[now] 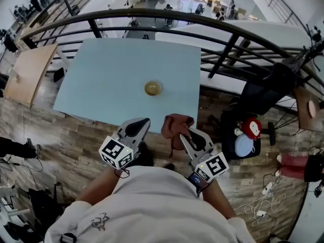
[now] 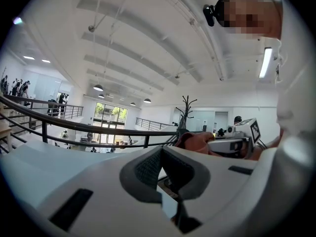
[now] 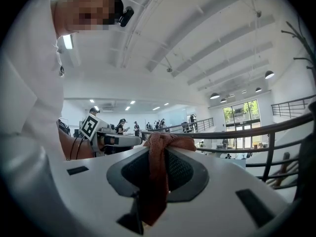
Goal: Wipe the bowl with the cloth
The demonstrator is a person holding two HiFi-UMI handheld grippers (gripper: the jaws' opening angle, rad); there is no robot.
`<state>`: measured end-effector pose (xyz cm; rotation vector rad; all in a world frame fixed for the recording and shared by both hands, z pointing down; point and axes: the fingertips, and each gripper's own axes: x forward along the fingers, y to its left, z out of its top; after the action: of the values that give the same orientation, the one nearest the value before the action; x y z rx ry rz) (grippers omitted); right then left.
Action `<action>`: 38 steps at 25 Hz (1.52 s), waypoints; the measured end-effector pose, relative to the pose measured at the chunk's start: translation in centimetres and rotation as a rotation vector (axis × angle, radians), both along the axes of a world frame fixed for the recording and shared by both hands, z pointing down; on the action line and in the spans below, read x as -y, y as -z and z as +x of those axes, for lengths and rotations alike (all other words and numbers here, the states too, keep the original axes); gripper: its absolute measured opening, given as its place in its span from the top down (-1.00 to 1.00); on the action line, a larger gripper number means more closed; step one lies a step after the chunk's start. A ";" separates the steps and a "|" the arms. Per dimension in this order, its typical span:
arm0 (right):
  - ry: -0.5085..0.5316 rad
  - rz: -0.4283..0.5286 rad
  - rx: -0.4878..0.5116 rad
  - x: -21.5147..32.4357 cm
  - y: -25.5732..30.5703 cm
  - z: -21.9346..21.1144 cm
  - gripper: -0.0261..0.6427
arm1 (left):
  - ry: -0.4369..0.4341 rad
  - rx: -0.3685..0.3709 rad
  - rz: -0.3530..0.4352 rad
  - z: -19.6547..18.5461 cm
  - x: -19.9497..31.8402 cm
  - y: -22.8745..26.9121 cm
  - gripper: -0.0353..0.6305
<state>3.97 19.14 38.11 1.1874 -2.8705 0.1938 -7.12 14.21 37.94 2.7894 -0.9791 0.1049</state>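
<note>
bowl point(image 1: 153, 88) mid table point(image 1: 101, 75) | cloth point(image 1: 177, 124) in right gripper point(image 1: 186, 134) by near edge

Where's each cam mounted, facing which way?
Head view: on person's head, steeply down at pale blue table, small yellowish bowl; forearms, left tongs, right tongs show.
Left gripper view: on left tongs, level along shut jaws toward black railing; white-shirted torso right.
Right gripper view: on right tongs, jaws shut on reddish-brown cloth; torso left.
Shared: cloth in all three.

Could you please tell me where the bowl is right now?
In the head view, the bowl sits on the pale blue table, right of its centre, just beyond the cloth.
</note>
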 end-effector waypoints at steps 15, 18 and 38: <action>-0.081 -0.003 -0.035 12.1 -0.1 -8.7 0.66 | -0.069 0.002 -0.029 -8.9 12.3 -0.4 0.85; -0.084 -0.016 -0.040 13.4 -0.4 -8.8 0.66 | -0.079 -0.003 -0.047 -8.6 13.6 -1.1 0.85; 0.034 -0.049 -0.060 24.1 -4.2 -0.2 0.66 | 0.036 0.104 -0.153 -1.2 21.9 -6.3 0.85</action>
<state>3.75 -4.93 42.32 1.1163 -2.8150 0.2215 -8.33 -7.68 44.21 2.6484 -0.9985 0.3096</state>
